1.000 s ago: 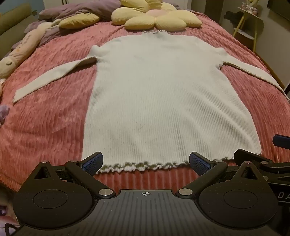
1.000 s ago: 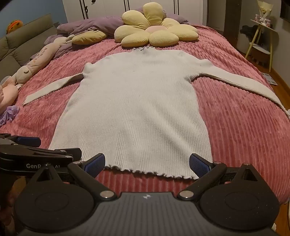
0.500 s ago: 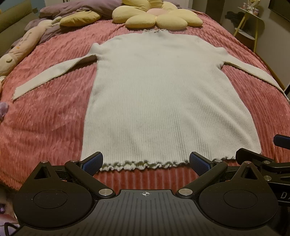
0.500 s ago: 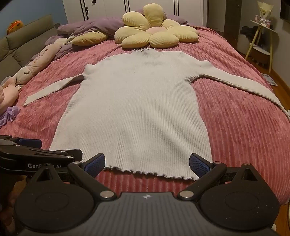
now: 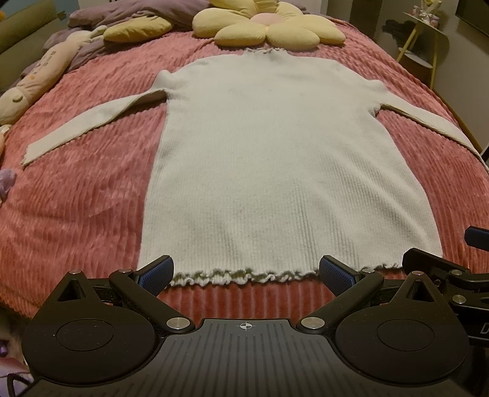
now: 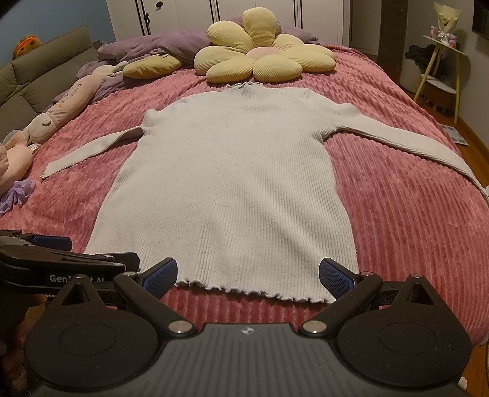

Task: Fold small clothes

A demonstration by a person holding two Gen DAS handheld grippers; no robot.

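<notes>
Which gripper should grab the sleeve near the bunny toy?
Left. The left hand-held gripper sits nearer that sleeve; the right hand-held gripper faces the sweater's other side.

Black gripper (image 5: 246, 271), blue-padded jaws

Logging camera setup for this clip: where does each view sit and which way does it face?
Left wrist: on the open left gripper at the sweater hem, facing the flower pillow; right gripper at right edge.
Right wrist: on the open right gripper, same heading; left gripper at left edge.
Shared: sweater, pillow, pink bedspread.
</notes>
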